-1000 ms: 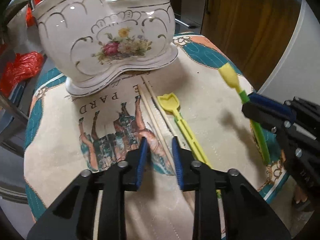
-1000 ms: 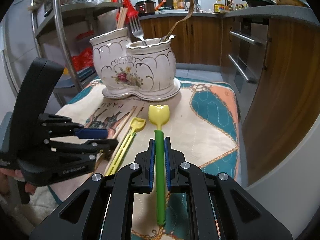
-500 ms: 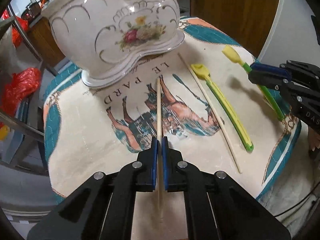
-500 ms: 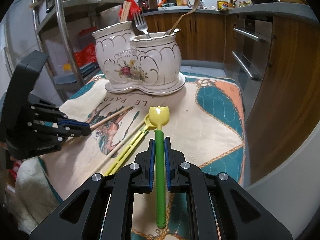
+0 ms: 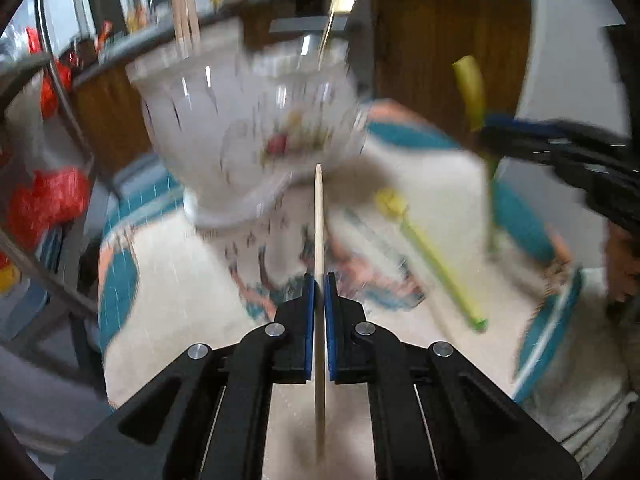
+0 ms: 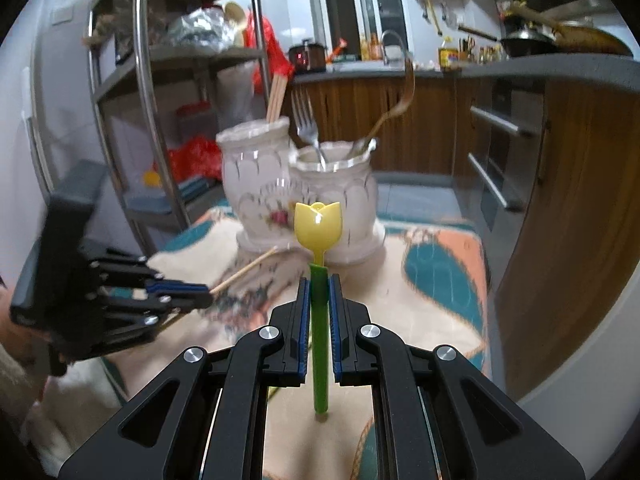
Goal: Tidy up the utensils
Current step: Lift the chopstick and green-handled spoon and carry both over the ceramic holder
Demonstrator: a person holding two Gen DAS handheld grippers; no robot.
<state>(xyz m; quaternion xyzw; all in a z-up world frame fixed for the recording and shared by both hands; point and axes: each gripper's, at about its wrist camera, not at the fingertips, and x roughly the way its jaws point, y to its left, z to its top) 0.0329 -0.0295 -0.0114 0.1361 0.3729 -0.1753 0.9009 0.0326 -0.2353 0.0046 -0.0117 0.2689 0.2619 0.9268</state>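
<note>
My left gripper point(image 5: 319, 280) is shut on a wooden chopstick point(image 5: 319, 216), lifted off the cloth with its tip aimed at the white flowered ceramic holder point(image 5: 248, 136). In the right wrist view the left gripper point(image 6: 206, 295) sits at the left, chopstick point(image 6: 244, 270) sticking out toward the holder point(image 6: 300, 192). My right gripper point(image 6: 319, 284) is shut on the green handle of a yellow tulip-shaped utensil point(image 6: 318, 224), raised above the table. The left wrist view is blurred; there the right gripper point(image 5: 490, 130) holds that utensil point(image 5: 470, 84). A second yellow-green utensil point(image 5: 436, 260) lies on the cloth.
The holder's two cups hold chopsticks point(image 6: 276, 96), a fork point(image 6: 306, 124) and a spoon point(image 6: 394, 108). A patterned cloth point(image 6: 436, 272) covers the small table. A metal shelf rack point(image 6: 160, 120) stands at the left, wooden cabinets point(image 6: 560, 200) at the right. A hand point(image 5: 624, 264) shows at the right edge.
The left gripper closed on one chopstick and lifted it off the cloth toward the holder. The right gripper rose with the tulip utensil still in its grip.
</note>
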